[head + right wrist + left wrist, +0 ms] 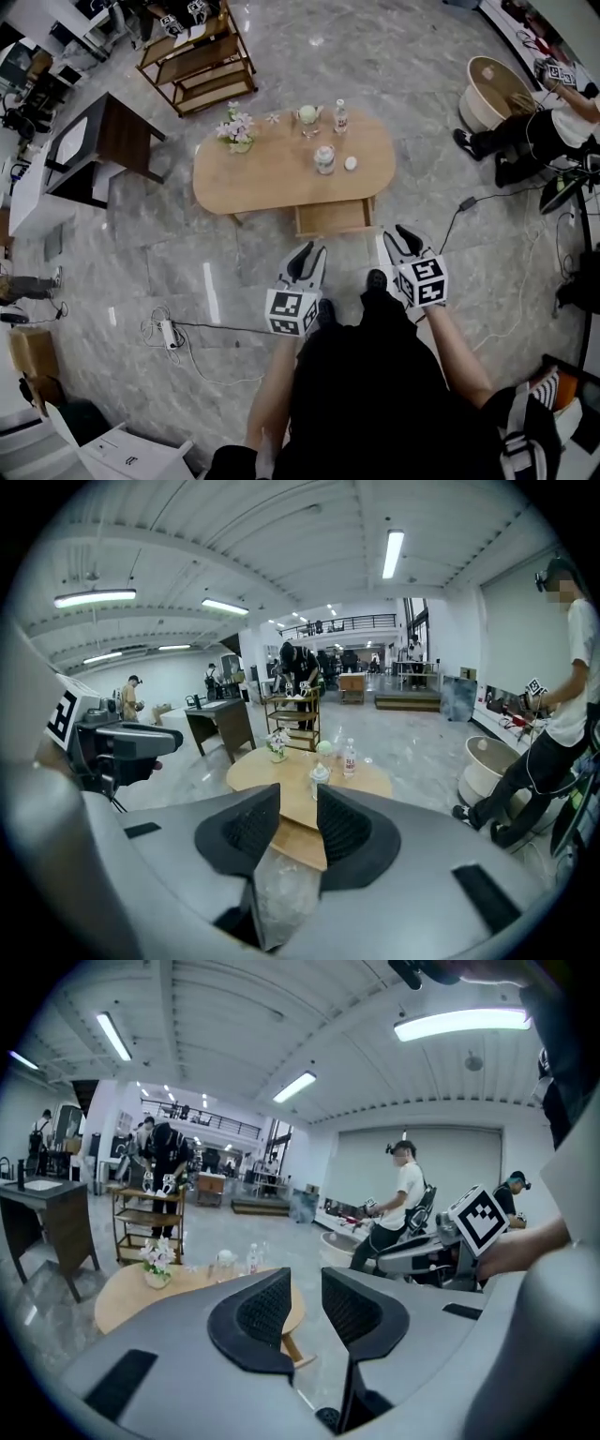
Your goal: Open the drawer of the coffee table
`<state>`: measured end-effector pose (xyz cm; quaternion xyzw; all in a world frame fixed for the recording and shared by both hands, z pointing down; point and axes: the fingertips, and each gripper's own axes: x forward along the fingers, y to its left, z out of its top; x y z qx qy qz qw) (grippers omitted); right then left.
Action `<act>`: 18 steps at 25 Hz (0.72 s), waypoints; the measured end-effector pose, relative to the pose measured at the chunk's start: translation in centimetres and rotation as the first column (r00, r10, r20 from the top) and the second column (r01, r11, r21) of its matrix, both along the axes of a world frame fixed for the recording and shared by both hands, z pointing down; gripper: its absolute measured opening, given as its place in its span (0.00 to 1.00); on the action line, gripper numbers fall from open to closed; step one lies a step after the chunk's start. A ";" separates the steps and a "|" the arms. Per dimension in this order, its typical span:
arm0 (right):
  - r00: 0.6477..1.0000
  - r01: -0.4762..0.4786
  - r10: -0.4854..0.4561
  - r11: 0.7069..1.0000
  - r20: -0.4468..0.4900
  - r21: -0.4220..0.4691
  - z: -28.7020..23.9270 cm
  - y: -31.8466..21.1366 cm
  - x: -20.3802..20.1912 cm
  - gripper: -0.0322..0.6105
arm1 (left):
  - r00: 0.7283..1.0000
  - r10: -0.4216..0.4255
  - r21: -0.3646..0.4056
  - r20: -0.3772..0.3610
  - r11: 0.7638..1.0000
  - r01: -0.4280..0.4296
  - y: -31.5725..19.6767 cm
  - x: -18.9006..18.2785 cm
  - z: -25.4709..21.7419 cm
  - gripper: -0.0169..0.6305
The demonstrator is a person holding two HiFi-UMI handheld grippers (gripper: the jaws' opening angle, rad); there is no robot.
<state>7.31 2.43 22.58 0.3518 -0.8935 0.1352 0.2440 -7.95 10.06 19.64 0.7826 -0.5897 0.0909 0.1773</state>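
Both grippers hang on the person's side of the coffee table, the left gripper and the right gripper each with jaws slightly apart around nothing. The drawer juts open from the table's near edge, well clear of both. On the tabletop's left end, a vase holds pale flowers.

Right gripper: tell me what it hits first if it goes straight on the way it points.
Probably the table's open drawer: it shows right in the gap between the right gripper's parted, empty jaws. Depth is unclear; it might meet floor first.
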 end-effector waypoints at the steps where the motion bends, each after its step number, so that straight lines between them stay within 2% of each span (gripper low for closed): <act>1: 1.000 -0.008 0.008 1.000 0.013 0.009 -0.6 0.6 -0.6 0.23 | 1.000 0.010 0.011 0.010 1.000 -0.010 0.5 -0.6 -0.6 0.19; 10: 0.990 -0.073 0.059 0.992 0.129 0.104 -6.6 6.0 -3.3 0.12 | 0.994 0.105 0.036 0.007 0.994 -0.106 4.6 -2.4 -3.5 0.10; 14: 0.980 -0.098 0.069 0.983 0.188 0.152 -9.2 7.4 -3.3 0.09 | 0.994 0.110 0.083 0.000 0.990 -0.110 5.8 -2.6 -5.6 0.09; 18: 0.977 -0.090 0.054 0.981 0.206 0.171 -10.8 8.4 -3.5 0.08 | 0.996 0.091 0.122 -0.003 0.988 -0.090 6.7 -2.9 -7.5 0.05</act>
